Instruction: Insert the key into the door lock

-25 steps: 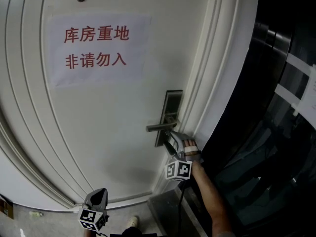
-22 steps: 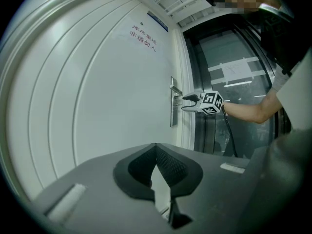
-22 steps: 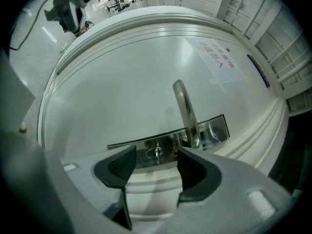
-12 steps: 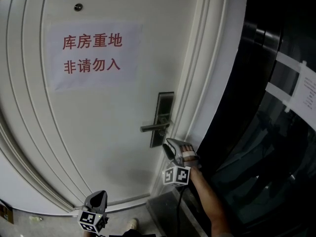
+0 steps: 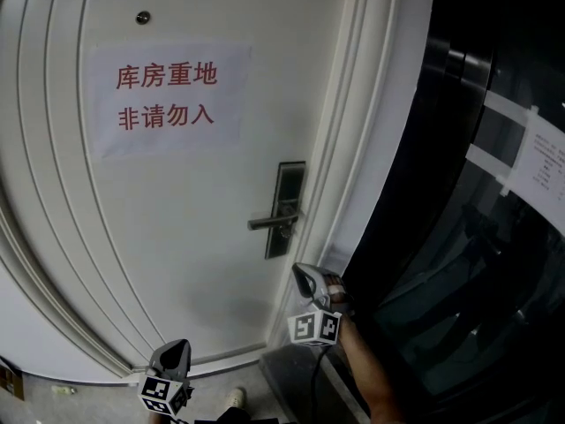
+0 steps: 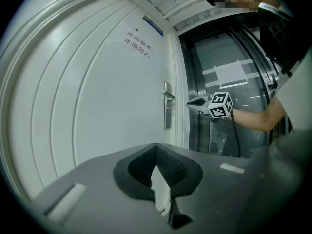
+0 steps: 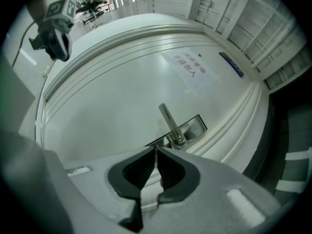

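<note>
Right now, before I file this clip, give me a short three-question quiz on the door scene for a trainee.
1. True or false: the right gripper is clamped on the door handle.
2. Pick one: in the head view, the paper sign sits (A) above and left of the lock plate, (B) directly below it, (C) level with it on the right.
3. Fill in: in its own view, the left gripper has its jaws ___.

Key
1. False. It is short of the handle and apart from it. Its jaws have just been closing, and the tips now meet with nothing visible between them.
2. A.
3. Together, with nothing between them.
</note>
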Available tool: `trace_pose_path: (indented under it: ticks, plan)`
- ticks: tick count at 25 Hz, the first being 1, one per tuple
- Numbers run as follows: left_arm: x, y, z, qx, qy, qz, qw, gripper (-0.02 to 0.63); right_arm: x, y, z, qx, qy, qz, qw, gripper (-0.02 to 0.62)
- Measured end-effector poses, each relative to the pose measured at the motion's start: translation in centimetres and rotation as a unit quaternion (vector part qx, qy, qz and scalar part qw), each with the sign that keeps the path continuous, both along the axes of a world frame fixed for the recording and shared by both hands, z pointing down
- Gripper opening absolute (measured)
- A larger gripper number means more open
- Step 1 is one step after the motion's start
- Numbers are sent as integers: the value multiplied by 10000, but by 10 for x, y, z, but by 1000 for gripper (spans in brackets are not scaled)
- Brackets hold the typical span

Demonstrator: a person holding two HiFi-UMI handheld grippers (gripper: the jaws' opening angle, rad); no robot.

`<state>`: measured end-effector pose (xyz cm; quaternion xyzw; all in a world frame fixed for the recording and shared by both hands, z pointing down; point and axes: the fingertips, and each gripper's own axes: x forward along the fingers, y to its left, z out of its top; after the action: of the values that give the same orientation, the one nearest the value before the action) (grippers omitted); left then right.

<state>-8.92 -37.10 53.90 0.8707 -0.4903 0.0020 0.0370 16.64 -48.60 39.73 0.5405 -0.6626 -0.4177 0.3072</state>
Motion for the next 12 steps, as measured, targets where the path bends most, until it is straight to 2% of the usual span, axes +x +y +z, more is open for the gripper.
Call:
trace_pose_path:
  ticks: [6,12]
  plan:
    - [3,13,-4,39,11,72,10000,2,2,35,5,-43,-1032,-73,9946,3]
    - [11,25,-7,93,12,157,9998,2,11,69,12,28,-2184,-225,9756,2]
